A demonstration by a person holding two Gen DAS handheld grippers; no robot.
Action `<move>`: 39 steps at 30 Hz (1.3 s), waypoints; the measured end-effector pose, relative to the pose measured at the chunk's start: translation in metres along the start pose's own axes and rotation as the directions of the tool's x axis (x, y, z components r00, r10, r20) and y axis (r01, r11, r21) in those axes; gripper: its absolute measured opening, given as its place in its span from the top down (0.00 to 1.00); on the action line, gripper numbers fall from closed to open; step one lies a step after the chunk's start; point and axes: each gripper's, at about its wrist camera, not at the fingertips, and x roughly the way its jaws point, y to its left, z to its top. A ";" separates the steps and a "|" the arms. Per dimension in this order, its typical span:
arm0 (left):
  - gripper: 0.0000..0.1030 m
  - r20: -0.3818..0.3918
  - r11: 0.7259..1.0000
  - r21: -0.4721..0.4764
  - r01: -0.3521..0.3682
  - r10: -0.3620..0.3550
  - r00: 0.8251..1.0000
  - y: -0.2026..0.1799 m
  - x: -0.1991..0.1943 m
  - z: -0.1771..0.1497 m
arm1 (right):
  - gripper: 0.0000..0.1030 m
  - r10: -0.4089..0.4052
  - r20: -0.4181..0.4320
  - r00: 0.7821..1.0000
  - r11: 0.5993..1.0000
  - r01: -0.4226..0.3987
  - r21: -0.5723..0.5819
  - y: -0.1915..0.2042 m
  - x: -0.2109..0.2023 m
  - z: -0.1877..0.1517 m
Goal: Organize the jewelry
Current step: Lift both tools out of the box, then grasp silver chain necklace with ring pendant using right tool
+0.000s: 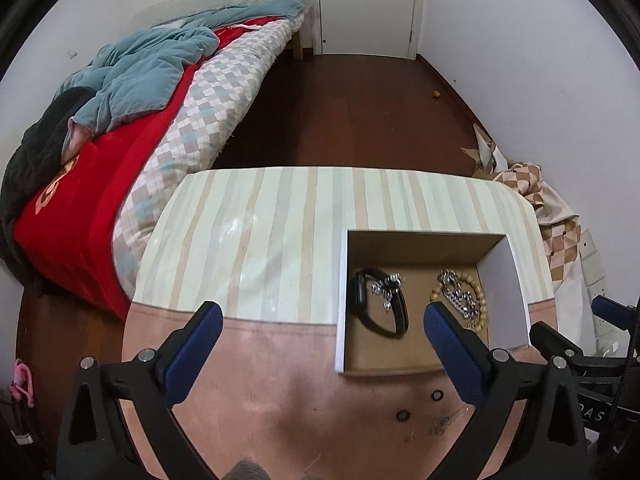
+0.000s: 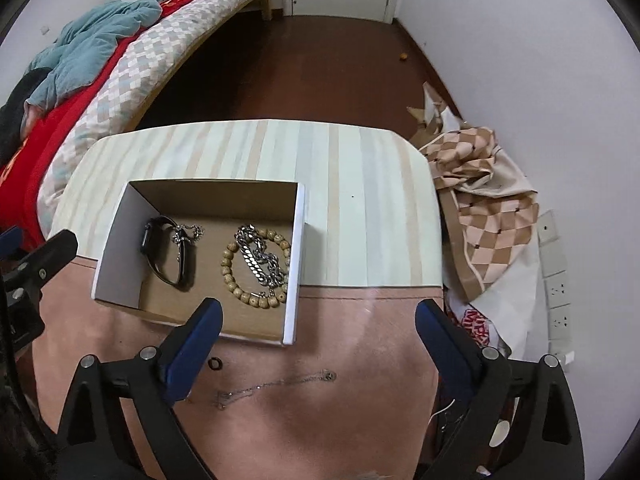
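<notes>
Both tongs, left gripper (image 1: pixel 323 322) and right gripper (image 2: pixel 319 318), are hanging released over the pink-and-striped table (image 2: pixel 360 200). The jewelry box (image 2: pixel 298 240) is sitting ahead between them; a bed (image 1: pixel 120 152) is lying beyond-left.

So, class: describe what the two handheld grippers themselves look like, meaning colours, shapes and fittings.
Both the left gripper and right gripper have black, angular plastic frames with silver screw heads at the joints. Each carries two long tapered fingers faced with blue pads. No sleeves or cables show.
</notes>
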 end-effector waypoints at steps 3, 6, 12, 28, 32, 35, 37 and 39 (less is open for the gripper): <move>0.00 0.013 1.000 -0.003 -0.002 0.002 1.000 -0.001 -0.009 -0.006 | 0.04 -0.005 0.023 1.000 1.000 0.005 0.009 0.001 -0.009 -0.008; 0.00 0.029 1.000 -0.001 -0.014 0.014 0.999 -0.002 -0.020 -0.010 | 0.04 -0.006 0.053 0.999 1.000 0.005 0.023 0.002 -0.023 -0.014; 0.00 0.092 1.000 -0.017 -0.024 0.026 0.995 -0.003 -0.056 -0.018 | 0.04 -0.019 0.130 0.991 0.999 0.013 0.042 0.002 -0.059 -0.027; 0.00 0.234 0.999 -0.024 -0.025 0.030 0.972 -0.005 -0.139 -0.041 | 0.04 -0.025 0.294 0.955 0.996 -0.002 0.090 -0.009 -0.153 -0.063; 0.00 0.224 0.999 -0.034 -0.037 0.044 0.974 -0.007 -0.141 -0.047 | 0.04 -0.002 0.309 0.951 0.995 -0.030 0.099 -0.011 -0.162 -0.071; 0.00 0.204 0.998 -0.051 -0.046 0.055 0.977 -0.004 -0.132 -0.055 | 0.04 0.015 0.309 0.951 0.991 -0.055 0.122 -0.017 -0.160 -0.077; 0.00 0.177 0.996 -0.064 -0.061 0.071 0.982 -0.002 -0.118 -0.062 | 0.04 0.028 0.288 0.957 0.986 -0.075 0.151 -0.026 -0.148 -0.084; 0.00 0.150 0.995 -0.070 -0.074 0.084 0.985 -0.001 -0.103 -0.069 | 0.04 0.036 0.252 0.967 0.980 -0.084 0.182 -0.037 -0.130 -0.092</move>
